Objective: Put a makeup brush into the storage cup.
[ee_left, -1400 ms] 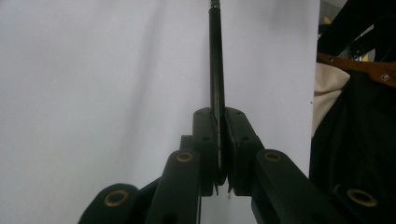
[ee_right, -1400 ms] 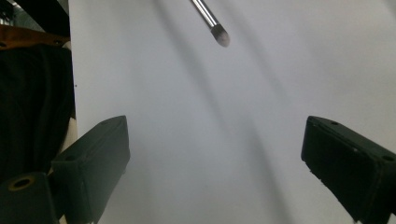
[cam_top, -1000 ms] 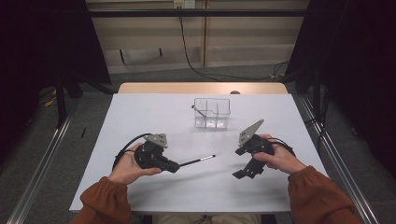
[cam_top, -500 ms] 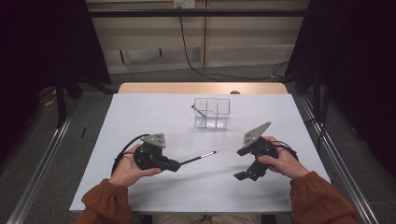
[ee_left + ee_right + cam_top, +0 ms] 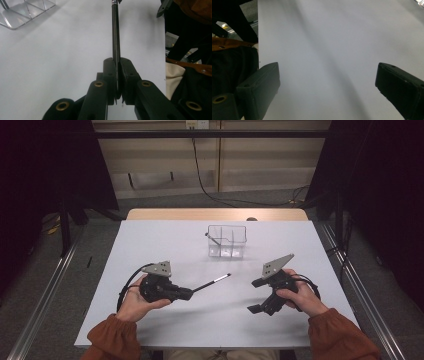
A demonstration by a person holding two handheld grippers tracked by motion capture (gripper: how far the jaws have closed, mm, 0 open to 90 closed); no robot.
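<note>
box (image 5: pixel 228 241) behind pen (image 5: pixel 212 282), on table (image 5: pixel 165 240)

Looked over every shot and there wasn't a single word, number, logo or sign I could read anywhere.
</note>
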